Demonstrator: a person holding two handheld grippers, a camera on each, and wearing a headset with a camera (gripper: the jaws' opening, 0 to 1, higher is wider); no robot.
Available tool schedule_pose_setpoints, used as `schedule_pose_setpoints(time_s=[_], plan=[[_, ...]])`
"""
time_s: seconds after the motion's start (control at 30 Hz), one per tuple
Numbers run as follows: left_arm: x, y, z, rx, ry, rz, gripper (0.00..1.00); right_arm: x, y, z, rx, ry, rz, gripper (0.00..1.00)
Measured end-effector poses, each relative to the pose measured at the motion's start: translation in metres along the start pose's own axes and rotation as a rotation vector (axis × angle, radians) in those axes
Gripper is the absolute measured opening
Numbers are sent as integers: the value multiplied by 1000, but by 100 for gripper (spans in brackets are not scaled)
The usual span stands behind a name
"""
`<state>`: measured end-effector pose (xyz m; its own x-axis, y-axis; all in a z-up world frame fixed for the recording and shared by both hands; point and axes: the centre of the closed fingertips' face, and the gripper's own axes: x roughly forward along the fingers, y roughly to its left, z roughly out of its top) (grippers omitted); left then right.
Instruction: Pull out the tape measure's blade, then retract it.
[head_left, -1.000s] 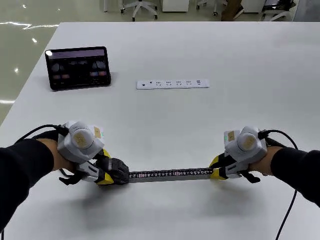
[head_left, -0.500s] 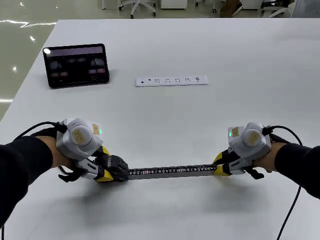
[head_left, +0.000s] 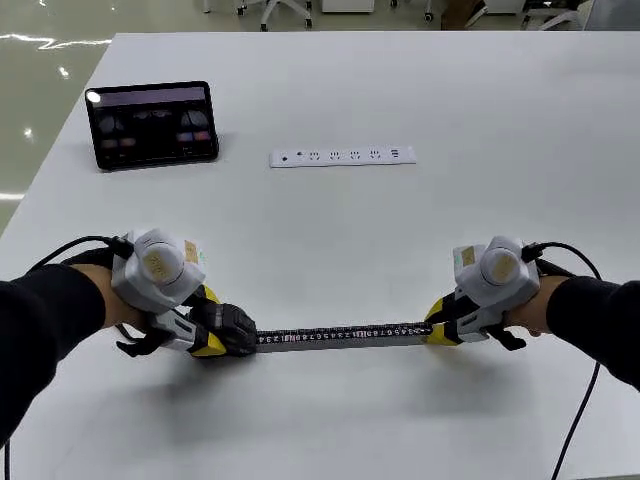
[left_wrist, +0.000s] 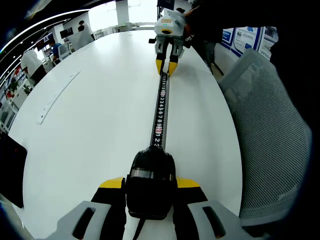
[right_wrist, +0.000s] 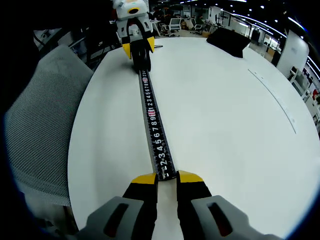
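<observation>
The black tape measure case (head_left: 228, 329) rests on the white table near its front edge, and my left gripper (head_left: 212, 338) is shut on it; the case (left_wrist: 150, 182) sits between the yellow-tipped jaws in the left gripper view. Its dark numbered blade (head_left: 340, 336) runs flat along the table to the right. My right gripper (head_left: 436, 330) is shut on the blade's end (right_wrist: 165, 175). In the right gripper view the blade (right_wrist: 151, 120) stretches away to the left gripper (right_wrist: 136, 50). The right gripper (left_wrist: 166, 65) stands at the blade's far end in the left gripper view.
A black tablet (head_left: 152, 124) stands propped at the back left of the table (head_left: 400, 230). A white power strip (head_left: 343, 156) lies behind the blade, mid-table. A mesh office chair (left_wrist: 272, 130) is by the table's edge. Cables (head_left: 580, 400) trail from both grippers.
The right gripper has drawn slightly left towards the case from half a second ago, so a little less blade lies out. The left gripper keeps its hold on the case.
</observation>
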<state>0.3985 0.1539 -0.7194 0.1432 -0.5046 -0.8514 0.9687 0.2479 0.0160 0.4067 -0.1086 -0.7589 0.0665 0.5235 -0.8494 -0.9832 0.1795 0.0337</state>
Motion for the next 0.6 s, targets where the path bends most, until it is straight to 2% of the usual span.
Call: schedule_pose_setpoints(time_s=[0.17,0.23,0.27,0.3,0.4,0.43,0.5,0.57,0.6], plan=[[1,2,2,-4,-12,0,33,1,1,2,-16,15,-1,10],[2,3,3,12,-19,0,33,2,1,2,-21,29,-1,11],[2,3,3,1,-24,2,33,0,0,-8,6,95,-4,11],[2,3,2,-25,-22,5,34,2,-1,0,2,49,-2,12],[0,5,0,-52,-37,23,35,1,-1,-2,3,49,-19,12],[-3,8,4,-109,-76,45,37,1,-1,-1,25,40,-36,12],[-8,14,6,-129,-125,77,45,0,-1,2,30,18,-64,14],[-13,16,5,-175,-149,98,50,-1,-2,6,45,-15,-85,18],[-17,18,3,-231,-162,117,52,-3,-1,9,73,-44,-98,21]])
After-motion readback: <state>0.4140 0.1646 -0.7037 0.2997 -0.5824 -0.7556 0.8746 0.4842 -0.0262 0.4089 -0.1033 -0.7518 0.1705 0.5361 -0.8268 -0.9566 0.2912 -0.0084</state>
